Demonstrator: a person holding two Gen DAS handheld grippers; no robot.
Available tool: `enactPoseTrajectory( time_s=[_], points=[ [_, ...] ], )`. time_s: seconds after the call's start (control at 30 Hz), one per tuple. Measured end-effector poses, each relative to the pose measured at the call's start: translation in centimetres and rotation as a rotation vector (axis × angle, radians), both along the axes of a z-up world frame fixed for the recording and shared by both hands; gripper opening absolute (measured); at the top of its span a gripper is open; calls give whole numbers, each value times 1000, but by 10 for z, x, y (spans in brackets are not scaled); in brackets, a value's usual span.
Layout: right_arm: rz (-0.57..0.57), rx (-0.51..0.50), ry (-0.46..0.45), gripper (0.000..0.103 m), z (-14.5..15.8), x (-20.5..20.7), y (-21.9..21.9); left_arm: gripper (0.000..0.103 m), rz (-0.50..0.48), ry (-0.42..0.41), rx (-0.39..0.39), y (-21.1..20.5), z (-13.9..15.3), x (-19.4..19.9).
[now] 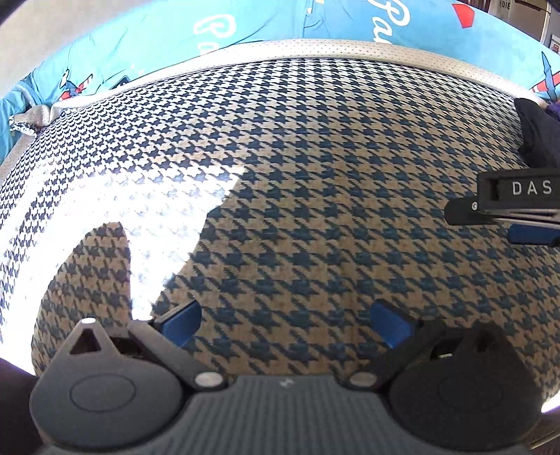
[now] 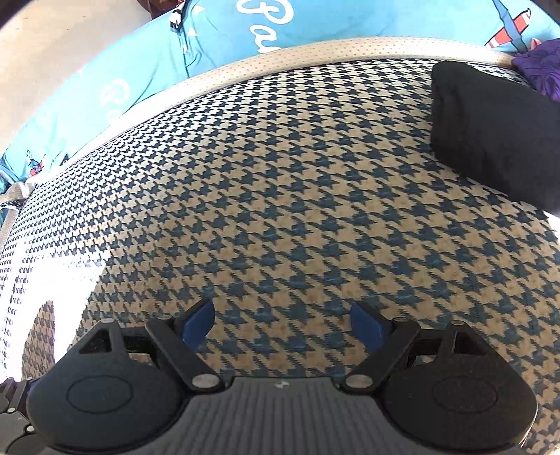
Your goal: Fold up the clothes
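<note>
A black folded garment [image 2: 490, 133] lies at the far right of a houndstooth-patterned cover [image 2: 280, 196], and its edge shows in the left wrist view as the black garment [image 1: 535, 133]. My right gripper [image 2: 282, 326] hangs open over bare cover, left of and nearer than the garment, with nothing between its blue pads [image 2: 197, 325]. My left gripper [image 1: 287, 323] is open too, above the cover [image 1: 297, 182], and holds nothing. The right gripper's black body [image 1: 507, 203] reaches in from the right edge of the left wrist view.
A purple cloth [image 2: 542, 66] lies behind the black garment. Blue printed bedding [image 1: 245, 24] runs along the back, beyond a pale dotted border [image 1: 315, 49]. Strong sunlight washes out the cover at the left [image 1: 105, 210].
</note>
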State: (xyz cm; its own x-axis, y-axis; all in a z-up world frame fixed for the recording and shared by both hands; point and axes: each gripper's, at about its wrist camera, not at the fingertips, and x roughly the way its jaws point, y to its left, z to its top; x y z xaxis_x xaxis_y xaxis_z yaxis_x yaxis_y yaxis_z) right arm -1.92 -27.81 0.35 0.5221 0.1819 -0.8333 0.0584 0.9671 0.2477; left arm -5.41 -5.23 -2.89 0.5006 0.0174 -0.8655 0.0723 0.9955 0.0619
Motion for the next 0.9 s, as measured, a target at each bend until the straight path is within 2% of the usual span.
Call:
enactPoseTrajectory(
  time_s=[0.2, 0.37, 0.53, 0.77, 0.9],
  points=[
    [19, 23, -39, 85, -6, 11, 19, 103, 9, -1, -6, 11, -2, 10],
    [23, -19, -69, 91, -10, 17, 32, 103, -2, -6, 0, 17, -3, 27],
    [16, -54, -80, 91, -13, 23, 39, 103, 4, -18, 19, 24, -5, 44],
    [-28, -98, -59, 92, -13, 34, 45, 103, 29, -16, -8, 32, -13, 56],
    [-38, -156, -58, 92, -13, 38, 52, 103, 36, -17, -27, 35, -16, 60]
  ],
)
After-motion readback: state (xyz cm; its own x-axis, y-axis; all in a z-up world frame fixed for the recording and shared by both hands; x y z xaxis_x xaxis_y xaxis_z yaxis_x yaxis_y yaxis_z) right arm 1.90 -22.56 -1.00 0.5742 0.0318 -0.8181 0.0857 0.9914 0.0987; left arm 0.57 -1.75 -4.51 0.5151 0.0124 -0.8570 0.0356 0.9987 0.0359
